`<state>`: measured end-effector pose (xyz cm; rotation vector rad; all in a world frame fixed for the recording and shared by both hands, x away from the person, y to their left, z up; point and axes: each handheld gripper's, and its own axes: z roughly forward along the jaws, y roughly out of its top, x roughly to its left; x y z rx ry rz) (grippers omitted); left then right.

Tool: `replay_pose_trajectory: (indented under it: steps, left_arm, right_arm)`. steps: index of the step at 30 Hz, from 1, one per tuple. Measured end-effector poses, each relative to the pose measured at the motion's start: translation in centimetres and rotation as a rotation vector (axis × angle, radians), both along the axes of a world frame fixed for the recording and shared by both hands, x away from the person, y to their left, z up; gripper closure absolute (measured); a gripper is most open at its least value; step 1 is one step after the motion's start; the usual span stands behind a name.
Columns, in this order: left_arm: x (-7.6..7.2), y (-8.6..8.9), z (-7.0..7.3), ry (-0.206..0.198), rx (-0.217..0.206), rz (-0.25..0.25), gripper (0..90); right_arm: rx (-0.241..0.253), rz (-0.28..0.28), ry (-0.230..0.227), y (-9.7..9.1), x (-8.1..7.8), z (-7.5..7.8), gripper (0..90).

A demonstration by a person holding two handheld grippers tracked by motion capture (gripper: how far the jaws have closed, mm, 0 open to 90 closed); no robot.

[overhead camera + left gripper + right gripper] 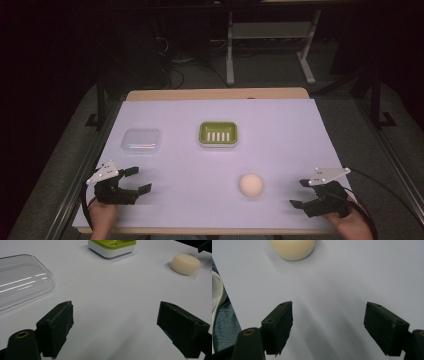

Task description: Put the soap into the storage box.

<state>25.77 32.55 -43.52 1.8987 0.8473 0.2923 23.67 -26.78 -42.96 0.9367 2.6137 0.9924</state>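
Here, both the left tongs (pixel 139 180) and right tongs (pixel 300 193) gape wide near the desk's (pixel 280 130) front corners, the soap (pixel 250 185) between them.

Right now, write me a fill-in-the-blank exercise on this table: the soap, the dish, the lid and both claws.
1. The round cream soap bar lies nearer the ____ claw.
2. The green and white slotted soap dish holds ____ inside it.
3. The clear plastic lid lies to the ____ of the dish in the high view.
4. The jaws of the left claw stand ____, clamping nothing.

Missing words: right; nothing; left; open
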Motion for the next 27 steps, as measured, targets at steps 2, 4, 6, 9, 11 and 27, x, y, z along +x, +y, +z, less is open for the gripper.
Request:
replay_pose_trajectory:
  steps: [2, 4, 6, 9, 11, 27]
  left_arm:
    - [0.0, 0.0, 0.0, -0.002, 0.006, -0.005, 13.2]
    - [0.0, 0.0, 0.1, -0.008, 0.006, -0.006, 13.2]
    - [0.1, 0.0, 0.0, -0.007, -0.001, -0.002, 13.2]
    - [0.0, 0.1, 0.1, -0.006, 0.000, -0.001, 13.1]
    - [0.0, 0.1, 0.1, -0.007, 0.001, 0.002, 13.2]
    - [0.0, 0.1, 0.1, -0.008, -0.002, -0.001, 13.1]
  right_arm:
    - [0.001, -0.001, 0.000, 0.1, 0.0, 0.0, 22.5]
    - [0.012, 0.000, 0.001, 0.2, 0.0, 0.1, 22.5]
    - [0.010, 0.005, -0.002, 0.3, 0.0, 0.2, 22.5]
    - [0.009, 0.003, -0.005, 0.5, 0.1, 0.1, 22.5]
    - [0.008, 0.014, -0.001, 0.7, 0.1, 0.1, 22.4]
    - [0.002, 0.030, 0.022, 2.1, 0.6, -0.1, 20.9]
